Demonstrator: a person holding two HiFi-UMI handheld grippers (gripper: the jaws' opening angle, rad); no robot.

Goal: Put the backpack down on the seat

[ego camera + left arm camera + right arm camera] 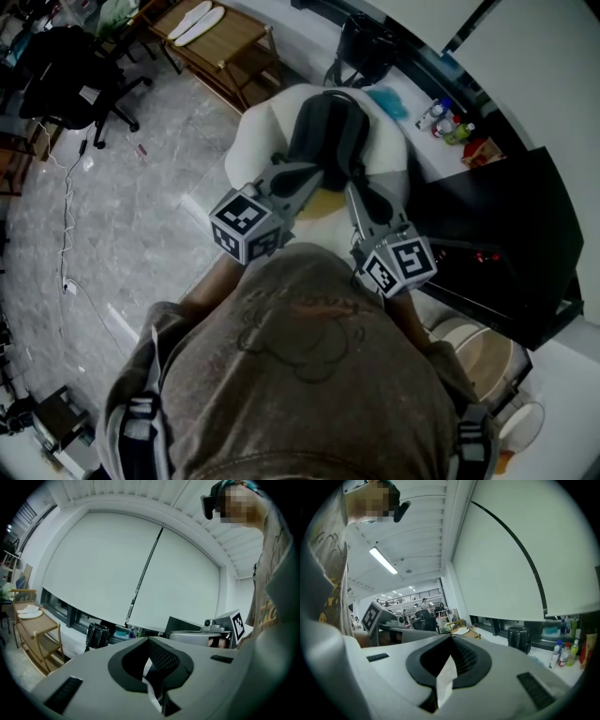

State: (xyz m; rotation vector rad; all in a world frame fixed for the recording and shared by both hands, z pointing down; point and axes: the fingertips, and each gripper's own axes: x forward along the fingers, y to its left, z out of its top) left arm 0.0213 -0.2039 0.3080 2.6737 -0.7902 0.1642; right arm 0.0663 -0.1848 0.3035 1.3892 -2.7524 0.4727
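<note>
Head view: the person's shirt (300, 375) fills the lower frame and hides both hands. Only the marker cubes and jaws stick out past it.

Left gripper (314, 175): jaws closed tip to tip in its own view (149, 639), nothing pinched. Right gripper (354, 187): likewise closed and empty (451, 637).

Backpack (328, 131), dark grey, lies on the white seat (258, 131), and shows in the head view only. Both grippers cover its near end. Cannot tell whether the tips touch it.

Both gripper views look over the jaws at a pale window blind (117, 564).

Around: black bag (366, 42) on the ledge behind the seat, bottles (445, 117) to its right. A black cabinet (506, 234) stands just beside the seat on the right, and the frame cuts off its far edge. Wooden table (216, 42) and office chair (66, 70) stand at upper left, well apart from the seat
</note>
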